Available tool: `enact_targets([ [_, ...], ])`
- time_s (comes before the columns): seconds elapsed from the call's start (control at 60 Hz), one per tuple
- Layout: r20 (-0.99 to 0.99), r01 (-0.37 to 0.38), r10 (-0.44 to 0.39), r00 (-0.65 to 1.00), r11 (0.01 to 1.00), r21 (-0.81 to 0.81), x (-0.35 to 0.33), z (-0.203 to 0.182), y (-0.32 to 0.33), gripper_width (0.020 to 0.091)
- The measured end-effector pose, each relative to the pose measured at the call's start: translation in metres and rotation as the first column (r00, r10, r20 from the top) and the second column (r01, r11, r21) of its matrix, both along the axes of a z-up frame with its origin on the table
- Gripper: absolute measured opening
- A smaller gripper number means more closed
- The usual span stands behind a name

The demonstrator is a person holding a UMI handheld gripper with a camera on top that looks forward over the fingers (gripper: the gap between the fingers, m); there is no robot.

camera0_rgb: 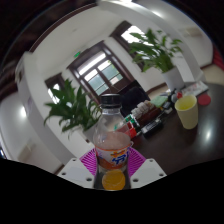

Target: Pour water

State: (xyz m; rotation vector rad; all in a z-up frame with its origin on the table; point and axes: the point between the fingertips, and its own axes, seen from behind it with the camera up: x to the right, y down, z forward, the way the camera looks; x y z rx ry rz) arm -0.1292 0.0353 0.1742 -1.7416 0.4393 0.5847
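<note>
A clear plastic bottle (111, 150) is held upright between the two fingers, whose pink pads (92, 160) are pressed against its lower body from either side; the gripper (112, 172) is thus closed on the bottle. A dark cap (110, 100) is seen on its neck, a colourful label is wrapped round its middle, and some orange liquid can be made out at its base. The bottle is carried lifted, with the room seen tilted behind it, so it is judged to be in transit and not resting on anything.

Beyond the fingers and off to the right, a pale yellow cup (186, 110) is stood on a dark table (203, 107), near the table's far edge. It is well apart from the bottle and is taken to be the vessel meant for the pour. Small objects are scattered on a low surface between bottle and cup, too small to name. Leafy plants (66, 104) and a window (99, 70) are seen in the background.

The upright hold is judged to serve against spilling until the cup is reached. Whether the cap is sealed cannot be told; if so, it would have to be removed before pouring.
</note>
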Motion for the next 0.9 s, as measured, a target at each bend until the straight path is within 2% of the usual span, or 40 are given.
enact_targets([
  [0.183,-0.437,0.081,-0.079,0.896,0.997,-0.014,0.048,0.029,0.024,0.0353],
  [0.383,-0.787,0.153,-0.130,0.603,0.987,-0.046,0.078,0.055,0.039,0.0352],
  [0.45,-0.849,0.167,-0.138,0.510,0.984,-0.060,0.078,0.062,0.039,0.0351],
  [0.467,-0.862,0.152,-0.131,0.490,0.986,-0.064,0.099,0.061,0.056,0.0352],
  [0.483,-0.876,0.164,-0.140,0.462,0.984,-0.071,0.079,0.068,0.037,0.0354],
  [0.583,-0.939,0.163,-0.125,0.320,0.984,-0.075,0.089,0.084,0.037,0.0355],
  [0.733,-0.986,0.175,-0.131,0.108,0.978,-0.111,0.096,0.087,0.034,0.0355],
  [0.9,-0.988,0.173,-0.152,0.037,0.974,-0.144,0.100,0.074,0.032,0.0358],
])
